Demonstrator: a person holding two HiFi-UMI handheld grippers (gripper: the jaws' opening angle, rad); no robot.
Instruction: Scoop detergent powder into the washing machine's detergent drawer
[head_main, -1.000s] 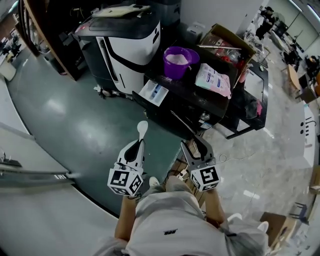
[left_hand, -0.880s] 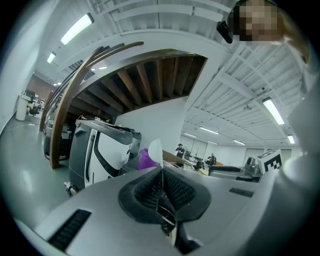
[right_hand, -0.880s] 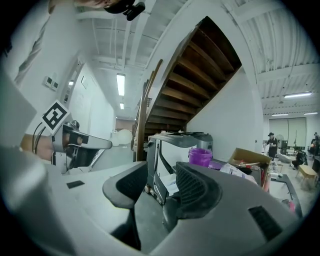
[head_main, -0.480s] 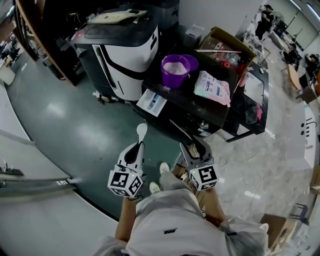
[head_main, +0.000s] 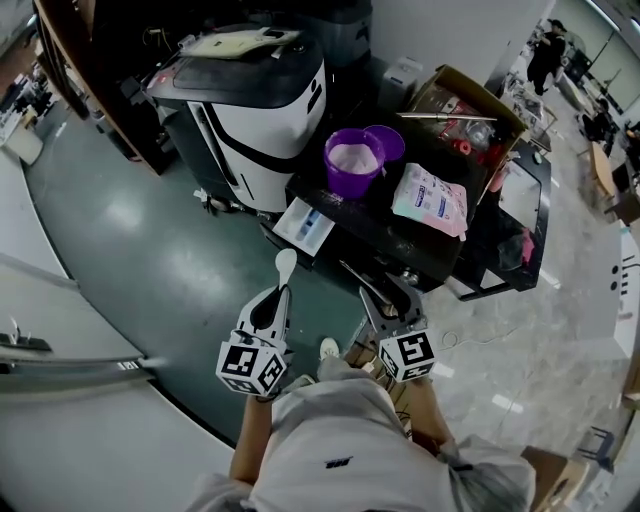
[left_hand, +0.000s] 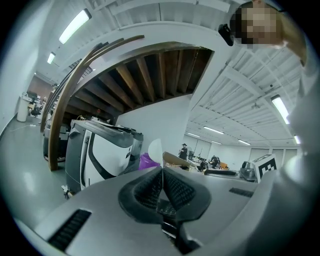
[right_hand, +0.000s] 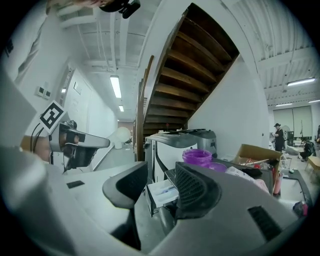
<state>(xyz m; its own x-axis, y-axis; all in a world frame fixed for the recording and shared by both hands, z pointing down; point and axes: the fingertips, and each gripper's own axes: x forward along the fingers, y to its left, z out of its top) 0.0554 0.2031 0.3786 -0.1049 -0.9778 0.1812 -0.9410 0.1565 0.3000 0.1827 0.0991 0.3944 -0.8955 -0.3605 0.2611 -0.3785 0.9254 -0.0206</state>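
Note:
My left gripper (head_main: 283, 290) is shut on the thin handle of a white spoon (head_main: 285, 262), whose empty bowl points toward the machine. In the left gripper view the spoon (left_hand: 156, 149) stands edge-on between the closed jaws (left_hand: 161, 171). My right gripper (head_main: 386, 292) is open and holds nothing. The white detergent drawer (head_main: 306, 224) is pulled out of the black washing machine (head_main: 395, 235), a short way ahead of both grippers. In the right gripper view the drawer (right_hand: 161, 192) shows between the open jaws. On the machine's top stands a purple tub of white powder (head_main: 352, 160).
A purple lid (head_main: 386, 142) and a detergent pouch (head_main: 431, 197) lie beside the tub. An open cardboard box (head_main: 466, 104) sits behind them. A white and black machine (head_main: 250, 105) stands to the left on the green floor (head_main: 150, 250). A black cart (head_main: 510, 215) is at the right.
The drawer and tub sit lower in the head view, so I am a little nearer the machine. Both grippers keep their pose; the spoon stays held.

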